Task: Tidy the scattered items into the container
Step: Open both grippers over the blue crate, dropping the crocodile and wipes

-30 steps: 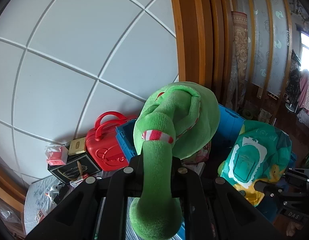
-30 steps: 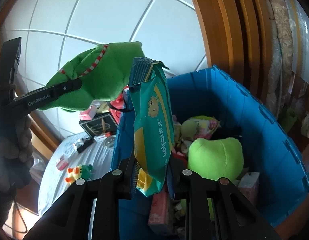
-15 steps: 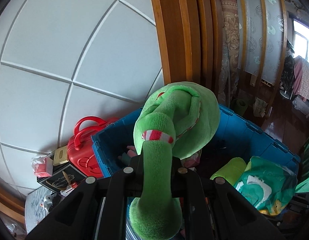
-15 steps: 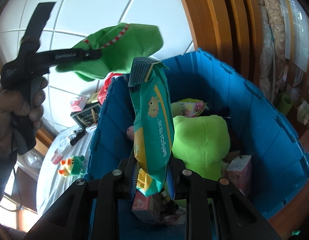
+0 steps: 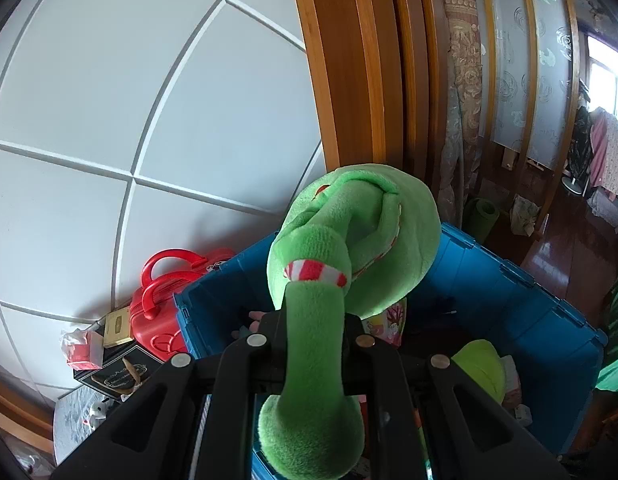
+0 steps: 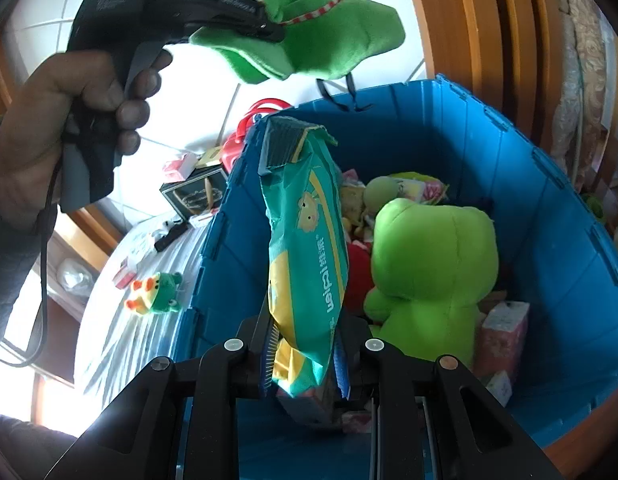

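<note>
Left gripper [image 5: 315, 354]: I see it clamped tight on the green plush toy [image 5: 349, 240].
Right gripper [image 6: 305, 354]: pinched shut on my teal packet [image 6: 309, 248].
Blue container [image 6: 557, 208]: below both; frog plush [image 6: 433, 264] at 3 o'clock of the packet.

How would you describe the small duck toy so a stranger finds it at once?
Start at the big blue crate. On the white cloth outside its left wall lies the small duck toy. Only it is green with orange feet and bill.
</note>
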The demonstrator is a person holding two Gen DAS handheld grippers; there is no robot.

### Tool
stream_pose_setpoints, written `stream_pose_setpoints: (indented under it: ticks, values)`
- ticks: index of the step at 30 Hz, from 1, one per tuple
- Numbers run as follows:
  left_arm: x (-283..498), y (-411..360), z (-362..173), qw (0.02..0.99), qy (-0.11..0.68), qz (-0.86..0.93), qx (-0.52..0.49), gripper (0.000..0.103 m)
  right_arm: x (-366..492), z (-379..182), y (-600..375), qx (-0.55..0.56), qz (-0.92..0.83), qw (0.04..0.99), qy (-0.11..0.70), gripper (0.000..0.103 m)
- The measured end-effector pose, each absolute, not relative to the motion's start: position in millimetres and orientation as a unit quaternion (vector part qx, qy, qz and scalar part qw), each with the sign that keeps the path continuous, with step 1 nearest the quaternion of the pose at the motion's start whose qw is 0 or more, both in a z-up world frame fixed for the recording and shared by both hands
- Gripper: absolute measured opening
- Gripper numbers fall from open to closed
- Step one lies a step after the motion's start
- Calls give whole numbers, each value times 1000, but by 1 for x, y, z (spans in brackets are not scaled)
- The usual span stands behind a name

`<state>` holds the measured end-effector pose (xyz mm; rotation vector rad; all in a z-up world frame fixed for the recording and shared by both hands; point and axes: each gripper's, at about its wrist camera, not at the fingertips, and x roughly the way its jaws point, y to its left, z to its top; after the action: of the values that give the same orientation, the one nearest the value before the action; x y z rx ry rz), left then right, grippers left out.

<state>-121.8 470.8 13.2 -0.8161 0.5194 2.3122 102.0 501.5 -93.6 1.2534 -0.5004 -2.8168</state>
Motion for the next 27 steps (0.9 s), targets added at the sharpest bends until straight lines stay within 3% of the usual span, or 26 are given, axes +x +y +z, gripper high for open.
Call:
stream_pose_setpoints:
  ticks: [9, 10, 11, 12, 13, 15, 27]
  values:
    - [-122, 477, 17, 315, 195, 877, -307, 12, 99, -96, 494, 407, -901, 22, -150, 25]
    - [-120, 479, 18, 315, 200, 877, -303, 12, 98, -96, 494, 407, -901, 20, -148, 28]
    - [-119, 481, 18, 315, 204, 876, -302, 14, 98, -96, 494, 406, -902, 16, -147, 50]
    - [-120, 483, 18, 314, 206, 874, -308, 29, 100, -95, 494, 402, -904, 11, -147, 70]
    - [-121, 483, 18, 310, 203, 875, -312, 64, 101, -93, 495, 394, -907, 12, -150, 98]
    - [-120, 479, 20, 301, 188, 885, -301, 103, 105, -89, 496, 382, -911, 16, -152, 101]
    - [-119, 438, 15, 305, 174, 883, -312, 103, 98, -82, 489, 374, -914, 27, -157, 101]
